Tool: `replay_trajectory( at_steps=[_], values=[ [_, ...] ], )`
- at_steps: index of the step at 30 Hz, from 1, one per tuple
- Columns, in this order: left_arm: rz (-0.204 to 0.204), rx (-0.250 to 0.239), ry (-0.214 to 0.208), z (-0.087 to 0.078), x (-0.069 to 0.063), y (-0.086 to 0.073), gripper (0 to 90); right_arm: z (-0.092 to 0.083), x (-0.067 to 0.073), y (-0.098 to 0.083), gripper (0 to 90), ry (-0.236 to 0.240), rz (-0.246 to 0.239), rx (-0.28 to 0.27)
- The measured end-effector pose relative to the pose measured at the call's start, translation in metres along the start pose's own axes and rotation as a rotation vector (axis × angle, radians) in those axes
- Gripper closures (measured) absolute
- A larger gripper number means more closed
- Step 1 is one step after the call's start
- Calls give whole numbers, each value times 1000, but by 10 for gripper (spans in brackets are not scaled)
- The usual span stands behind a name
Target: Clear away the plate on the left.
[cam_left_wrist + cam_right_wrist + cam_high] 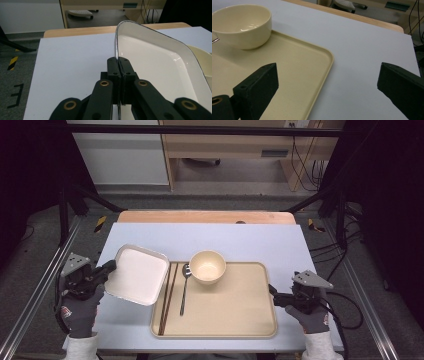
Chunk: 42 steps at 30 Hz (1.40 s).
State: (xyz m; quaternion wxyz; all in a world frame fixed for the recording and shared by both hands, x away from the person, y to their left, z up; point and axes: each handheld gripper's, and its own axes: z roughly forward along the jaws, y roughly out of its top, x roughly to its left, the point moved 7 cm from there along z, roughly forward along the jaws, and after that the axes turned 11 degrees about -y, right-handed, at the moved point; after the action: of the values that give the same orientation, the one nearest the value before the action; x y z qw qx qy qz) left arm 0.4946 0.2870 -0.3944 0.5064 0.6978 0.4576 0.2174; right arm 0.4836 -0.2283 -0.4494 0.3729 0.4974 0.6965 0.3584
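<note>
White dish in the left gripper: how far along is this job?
Done: bowl, spoon and chopsticks already lie on the beige tray. In hand: left gripper is shut on the rim of the white dish, tilted above the tray's left edge. Left: probably setting it down on the tray. Right gripper waits open at the tray's right edge.

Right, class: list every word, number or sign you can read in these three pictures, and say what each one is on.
"E": a black mark on the grey floor left of the table, in the left gripper view; it may be part of a longer marking.
Glove print: a small red mark, too small to read.
White dish, bowl, tray: no text.
</note>
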Motion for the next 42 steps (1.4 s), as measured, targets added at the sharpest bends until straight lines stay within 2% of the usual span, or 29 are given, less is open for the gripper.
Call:
replay_trajectory(
  at_steps=[12, 23, 37, 42],
  values=[
    [58, 12, -35, 11, -30, 2, 890, -1, 0, 0, 35, 4, 1, -1],
    [110, 10, -92, 16, -60, 6, 890, -1, 0, 0, 35, 6, 1, 2],
    [160, 58, -145, 35, -91, 2, 890, -1, 0, 0, 36, 6, -1, 2],
    [197, 69, -168, 43, -108, 4, 890, -1, 0, 0, 36, 4, -1, 0]
  ],
)
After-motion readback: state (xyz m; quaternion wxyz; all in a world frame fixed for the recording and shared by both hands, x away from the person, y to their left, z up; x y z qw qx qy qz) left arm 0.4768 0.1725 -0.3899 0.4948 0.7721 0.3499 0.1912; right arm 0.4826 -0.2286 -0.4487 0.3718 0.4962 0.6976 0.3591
